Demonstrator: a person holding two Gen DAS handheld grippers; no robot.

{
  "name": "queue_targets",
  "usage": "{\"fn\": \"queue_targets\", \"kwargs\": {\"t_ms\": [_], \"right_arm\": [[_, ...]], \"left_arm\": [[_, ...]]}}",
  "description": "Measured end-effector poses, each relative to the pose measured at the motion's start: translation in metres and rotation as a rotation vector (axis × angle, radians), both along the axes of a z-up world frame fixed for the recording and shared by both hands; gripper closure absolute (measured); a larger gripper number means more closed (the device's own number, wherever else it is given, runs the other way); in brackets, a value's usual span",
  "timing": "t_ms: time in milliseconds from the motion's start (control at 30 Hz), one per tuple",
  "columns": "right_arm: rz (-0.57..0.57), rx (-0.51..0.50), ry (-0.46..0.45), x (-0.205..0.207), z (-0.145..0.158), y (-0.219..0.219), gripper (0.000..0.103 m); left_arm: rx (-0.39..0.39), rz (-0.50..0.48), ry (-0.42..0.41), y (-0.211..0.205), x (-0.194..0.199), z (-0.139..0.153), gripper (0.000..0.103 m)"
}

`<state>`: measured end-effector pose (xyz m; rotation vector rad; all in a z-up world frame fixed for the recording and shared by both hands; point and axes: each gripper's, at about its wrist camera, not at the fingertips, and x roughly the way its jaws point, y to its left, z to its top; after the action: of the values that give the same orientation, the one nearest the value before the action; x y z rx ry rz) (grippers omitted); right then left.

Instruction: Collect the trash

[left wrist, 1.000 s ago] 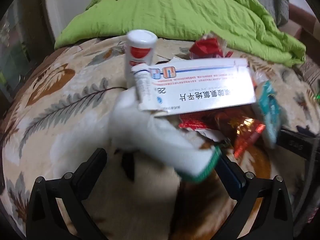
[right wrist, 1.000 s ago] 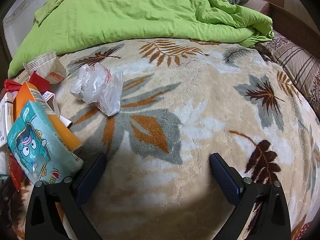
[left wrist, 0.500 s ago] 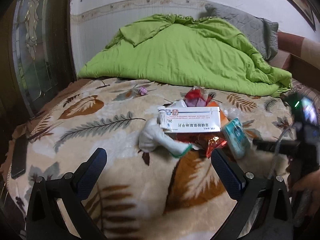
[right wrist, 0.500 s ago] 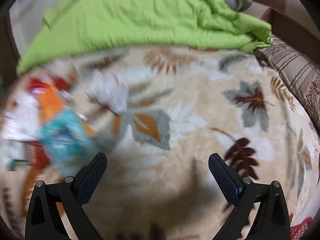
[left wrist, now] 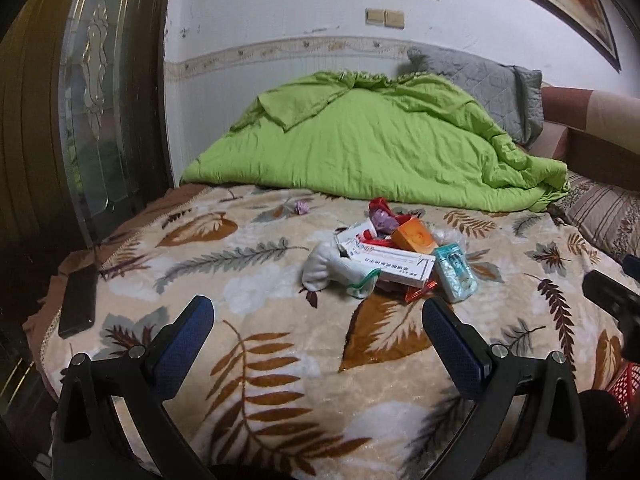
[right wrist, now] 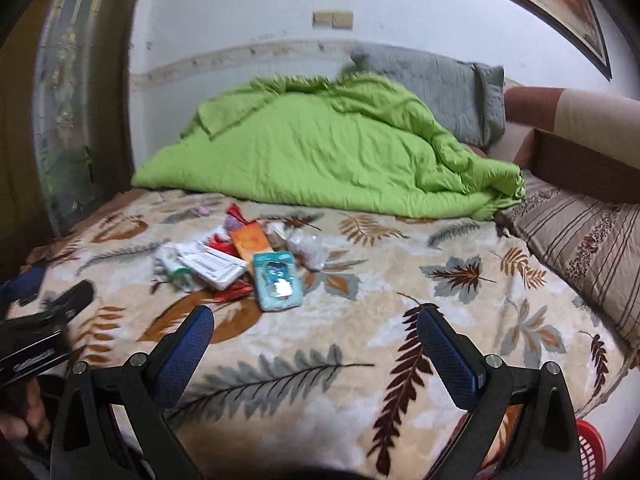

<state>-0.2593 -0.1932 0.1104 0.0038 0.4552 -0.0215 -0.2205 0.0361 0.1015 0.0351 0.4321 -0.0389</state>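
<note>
A heap of trash lies mid-bed on the leaf-patterned blanket (left wrist: 280, 360): a white medicine box (left wrist: 394, 266), a white sock with green trim (left wrist: 332, 270), an orange carton (left wrist: 414, 236), a teal wipes pack (left wrist: 456, 274), red wrappers (left wrist: 380, 206) and a crumpled clear plastic bag (right wrist: 310, 248). In the right wrist view the white medicine box (right wrist: 212, 266), orange carton (right wrist: 250, 242) and teal wipes pack (right wrist: 278, 280) show left of centre. My left gripper (left wrist: 318, 320) stands open, well short of the heap, holding nothing. The right gripper (right wrist: 314, 330) is open too, and nothing sits between its fingers.
A green quilt (left wrist: 376, 152) is piled at the bed's far end against a grey pillow (left wrist: 484, 84). A dark phone (left wrist: 78, 304) lies at the bed's left edge beside a glass-panelled door (left wrist: 96, 92). A small purple scrap (left wrist: 302, 207) lies apart. A red basket (right wrist: 592, 452) shows at lower right.
Both grippers have pulled back and up from the heap, so the whole bed and wall now show. The trash looks smaller and farther away. Both stayed open.
</note>
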Motion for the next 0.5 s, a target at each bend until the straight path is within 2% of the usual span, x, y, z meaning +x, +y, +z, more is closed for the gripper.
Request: {"fn": "queue_targets", "kwargs": {"t_ms": [67,133,267,500], "right_arm": [[-0.028,-0.023,-0.066,-0.014,0.003,0.004,0.0],[-0.029,-0.046,-0.089,-0.021,0.004,0.008,0.0],[-0.041,-0.035,-0.067,-0.017,0.001,0.004,0.0],[-0.064,-0.006,-0.026,-0.012,-0.006,-0.004,0.0]], "left_arm": [[0.016,-0.004,-0.026,-0.003,-0.007,0.001,0.0],[0.03,-0.013,-0.031,-0.008,-0.009,0.002,0.0],[0.038,-0.013,-0.041,-0.01,-0.011,0.002,0.0],[0.033,-0.005,-0.011,-0.01,-0.005,-0.002,0.0]]}}
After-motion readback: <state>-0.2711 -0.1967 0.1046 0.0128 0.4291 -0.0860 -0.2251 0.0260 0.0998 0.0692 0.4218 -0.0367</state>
